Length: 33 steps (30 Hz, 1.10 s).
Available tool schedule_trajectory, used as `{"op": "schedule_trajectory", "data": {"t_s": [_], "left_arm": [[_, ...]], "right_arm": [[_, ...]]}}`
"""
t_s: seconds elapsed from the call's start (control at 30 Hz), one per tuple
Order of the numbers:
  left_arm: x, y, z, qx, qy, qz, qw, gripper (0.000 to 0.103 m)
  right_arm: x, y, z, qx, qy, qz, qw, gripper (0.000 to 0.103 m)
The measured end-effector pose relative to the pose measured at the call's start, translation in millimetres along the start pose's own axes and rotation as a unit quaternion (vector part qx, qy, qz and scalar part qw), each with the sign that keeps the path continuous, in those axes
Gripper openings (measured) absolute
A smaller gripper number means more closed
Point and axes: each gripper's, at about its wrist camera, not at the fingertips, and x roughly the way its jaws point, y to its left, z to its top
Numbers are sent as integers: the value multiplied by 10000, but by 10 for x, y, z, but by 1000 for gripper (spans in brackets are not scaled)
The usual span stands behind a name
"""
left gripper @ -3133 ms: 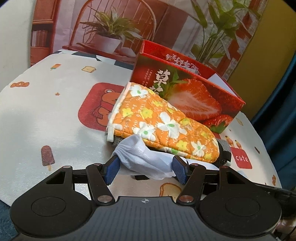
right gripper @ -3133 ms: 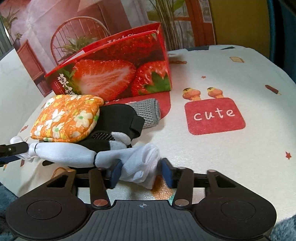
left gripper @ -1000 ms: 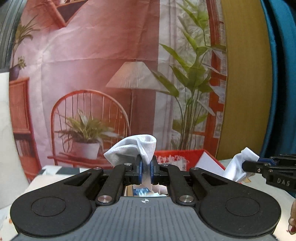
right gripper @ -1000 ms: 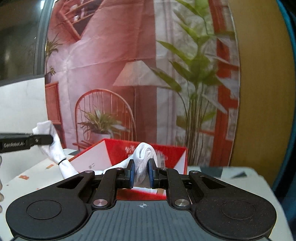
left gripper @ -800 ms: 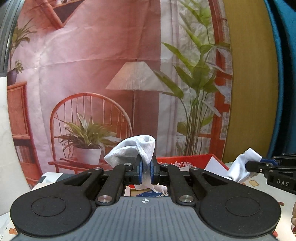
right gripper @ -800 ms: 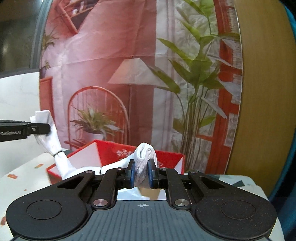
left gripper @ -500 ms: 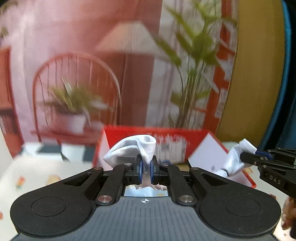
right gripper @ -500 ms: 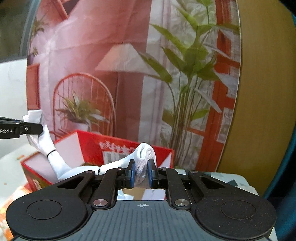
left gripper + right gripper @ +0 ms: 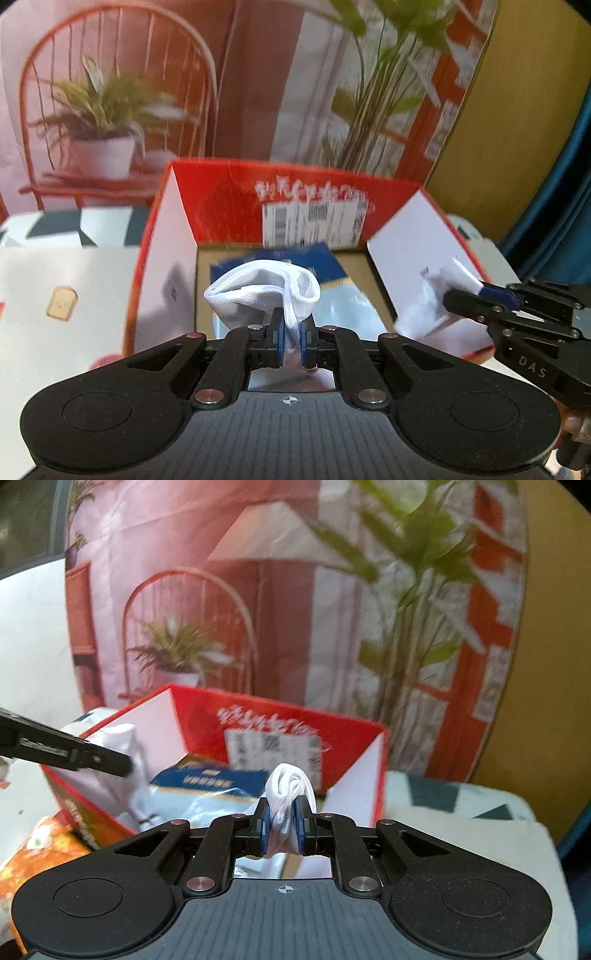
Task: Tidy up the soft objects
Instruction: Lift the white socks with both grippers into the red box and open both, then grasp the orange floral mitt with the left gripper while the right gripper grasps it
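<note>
Left gripper (image 9: 291, 341): clenched on one end of a white sock (image 9: 258, 291), held above the open red box (image 9: 218, 192).
Right gripper (image 9: 282, 829): pinched on the sock's other end, also over the box.
Inside box: blue-and-clear packet (image 9: 325, 266).
Beside box: orange floral mitt (image 9: 33, 853) on the patterned tablecloth (image 9: 55, 266).
Writing: "DAS" on the right gripper's body; box label blurred, unreadable.

- The red box (image 9: 221, 192) is open on top, so you can reach in.
- A blue packet (image 9: 325, 266) lies on its floor.
- Its tall walls block the sides.
</note>
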Motion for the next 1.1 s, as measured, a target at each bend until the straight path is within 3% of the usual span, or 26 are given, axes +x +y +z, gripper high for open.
{"op": "schedule_trajectory", "data": {"t_s": [0.2, 0.4, 0.43, 0.5, 0.53, 0.57, 0.6, 0.73, 0.93, 1.1], "left_arm": [[118, 39, -4, 0, 223, 43, 9997, 9], [137, 53, -7, 16, 261, -9, 9997, 10], [128, 43, -3, 26, 259, 12, 9997, 16], [100, 47, 5, 8, 219, 29, 9998, 43], [68, 50, 6, 6, 142, 55, 9999, 64], [20, 49, 4, 41, 40, 114, 9999, 75], [-30, 38, 2, 113, -48, 178, 9998, 77], [-281, -22, -6, 354, -413, 197, 9983, 79], [-719, -55, -140, 369, -936, 42, 9949, 81], [-966, -23, -373, 371, -1148, 58, 9927, 81]], "right_arm": [[150, 123, 51, -193, 370, 133, 9990, 13], [221, 77, 30, 14, 594, 144, 9981, 13], [221, 65, 24, 18, 605, 139, 9981, 13], [217, 51, 10, 59, 629, 104, 9979, 14], [209, 36, 11, 80, 626, 46, 9980, 17], [201, 29, 17, 88, 607, -59, 9981, 22], [172, 17, 24, 107, 532, -199, 9983, 24], [14, -87, 51, 396, 228, -319, 9984, 35], [-335, -147, -17, 936, -302, 31, 9951, 40], [-576, -11, -213, 1095, -512, 261, 9923, 40]]}}
